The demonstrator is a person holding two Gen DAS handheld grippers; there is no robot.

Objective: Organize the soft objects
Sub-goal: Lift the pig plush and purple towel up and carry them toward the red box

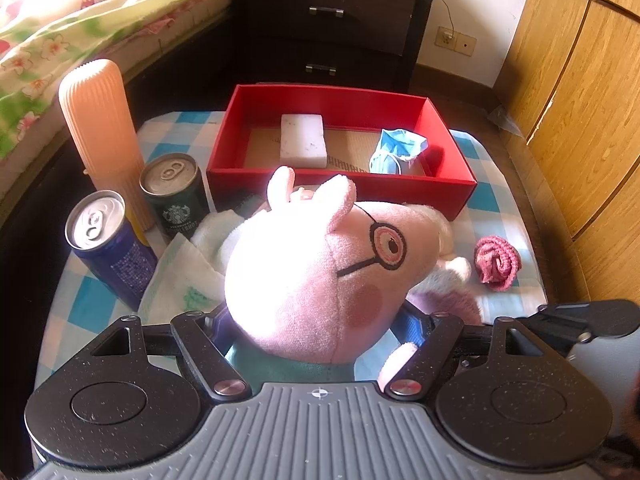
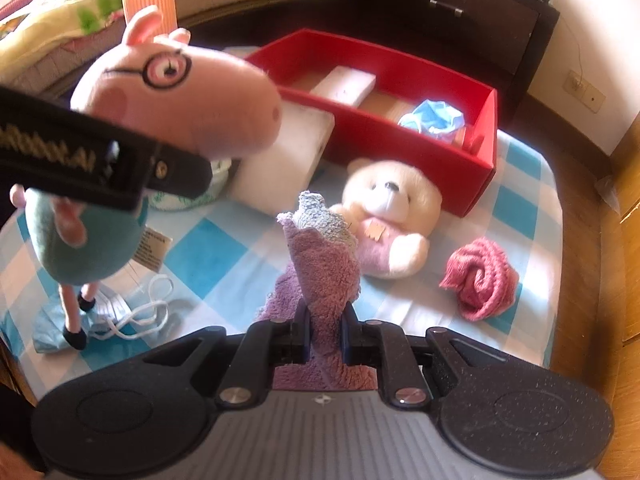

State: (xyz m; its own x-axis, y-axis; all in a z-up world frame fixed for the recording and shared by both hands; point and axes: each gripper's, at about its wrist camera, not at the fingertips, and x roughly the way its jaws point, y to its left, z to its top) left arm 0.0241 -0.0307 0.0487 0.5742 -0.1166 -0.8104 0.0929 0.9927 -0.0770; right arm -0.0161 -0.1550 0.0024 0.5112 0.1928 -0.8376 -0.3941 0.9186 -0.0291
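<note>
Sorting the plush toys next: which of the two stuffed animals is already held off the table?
The pink pig plush with glasses, gripped at the neck by the left gripper. The cream teddy bear lies on its back on the checked cloth, untouched.

Box [image 2: 408, 136]: stood at the back of the bench [image 2: 224, 256]; block [image 2: 344, 86] and mask [image 2: 434, 118] in it.
Bear [image 2: 390, 216]: lay before the box.
Cloth [image 2: 480, 276]: right of the bear.
Cans [image 1: 176, 196]: left of the box.
Pig [image 2: 160, 120]: left of the bear.
</note>
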